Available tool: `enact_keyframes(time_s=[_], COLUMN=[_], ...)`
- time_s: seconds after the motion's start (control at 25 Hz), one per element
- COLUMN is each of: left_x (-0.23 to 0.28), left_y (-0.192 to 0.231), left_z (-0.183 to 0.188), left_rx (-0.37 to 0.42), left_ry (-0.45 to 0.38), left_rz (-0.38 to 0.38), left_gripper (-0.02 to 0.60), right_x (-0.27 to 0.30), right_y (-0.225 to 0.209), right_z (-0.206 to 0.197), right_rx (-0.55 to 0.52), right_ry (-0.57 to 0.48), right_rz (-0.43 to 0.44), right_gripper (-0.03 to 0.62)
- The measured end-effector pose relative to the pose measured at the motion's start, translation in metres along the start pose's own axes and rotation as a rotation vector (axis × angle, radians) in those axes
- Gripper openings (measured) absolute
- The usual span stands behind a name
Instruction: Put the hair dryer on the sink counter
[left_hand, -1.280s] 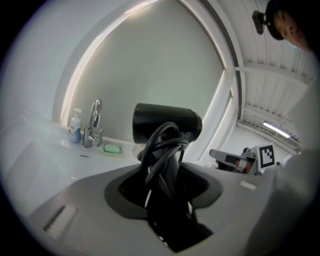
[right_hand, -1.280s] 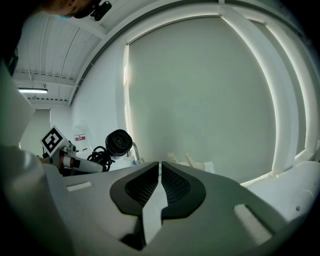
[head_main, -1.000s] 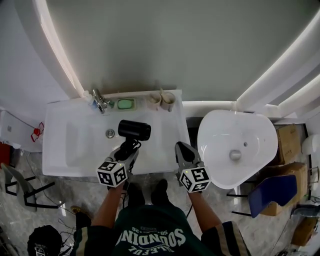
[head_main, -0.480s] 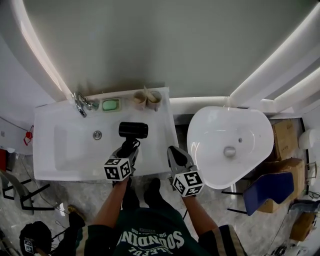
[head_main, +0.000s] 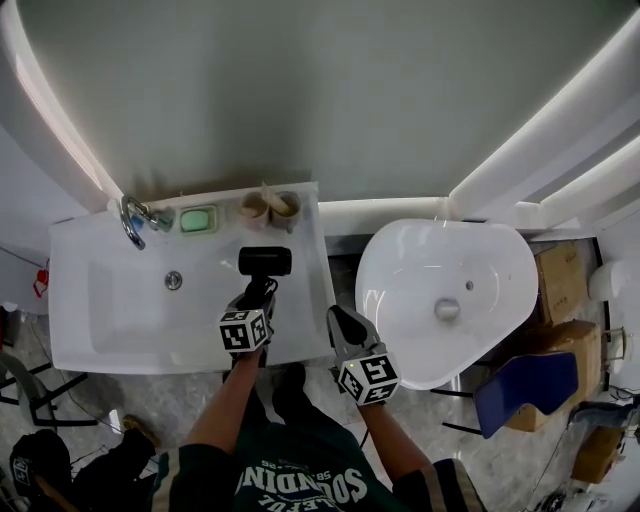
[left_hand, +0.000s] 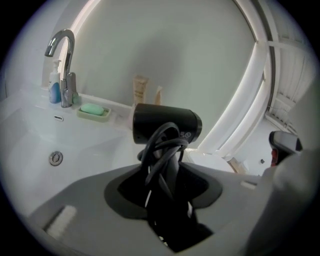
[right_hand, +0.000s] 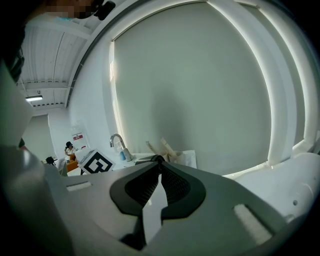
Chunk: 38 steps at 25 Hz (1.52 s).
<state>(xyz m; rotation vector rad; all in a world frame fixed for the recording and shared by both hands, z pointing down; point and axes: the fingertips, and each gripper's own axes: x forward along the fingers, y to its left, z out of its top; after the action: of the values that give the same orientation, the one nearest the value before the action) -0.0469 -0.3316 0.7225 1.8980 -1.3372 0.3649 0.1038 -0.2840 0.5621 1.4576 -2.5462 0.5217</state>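
Dryer (head_main: 265, 262): black, cord (left_hand: 161, 150) wound round it, held over bench (head_main: 295, 332), right of drain (head_main: 173, 281).
Left tongs (head_main: 258, 296): clamped on dryer.
Right tongs (head_main: 340, 318): together, empty, at bench's front right corner.

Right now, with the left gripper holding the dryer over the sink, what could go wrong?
1. The cord is looped round the handle, between the jaws of the left gripper. On release it may snag and drag the hair dryer.
2. The flat counter to the right of the basin looks narrow. Set down off-centre, the round body could roll into the basin or off the right edge.
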Motion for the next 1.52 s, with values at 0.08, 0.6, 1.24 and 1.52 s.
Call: enact_keyframes(time_s=[0.08, 0.6, 1.24, 1.52], left_x=[0.012, 0.060, 0.088, 0.071], left_y=[0.002, 0.011, 0.005, 0.001], left_z=[-0.002, -0.021, -0.031, -0.028], left_rx=[-0.002, -0.042, -0.084, -0.062], left_ry=[0.015, 0.093, 0.154, 0.169], left_rz=[0.021, 0.153, 0.150, 0.040], left_gripper=[0.229, 0.229, 0.230, 0.285], right_x=[0.000, -0.002, -0.002, 0.004], right_y=[-0.007, -0.046, -0.050, -0.027], right_z=[-0.002, -0.004, -0.014, -0.011], right_rx=[0.004, 0.016, 0.031, 0.032], right_ry=[0.009, 0.033, 0.062, 0.050], right_rz=[0.000, -0.015, -0.023, -0.003], right_gripper=[0.005, 0.005, 0.005, 0.005])
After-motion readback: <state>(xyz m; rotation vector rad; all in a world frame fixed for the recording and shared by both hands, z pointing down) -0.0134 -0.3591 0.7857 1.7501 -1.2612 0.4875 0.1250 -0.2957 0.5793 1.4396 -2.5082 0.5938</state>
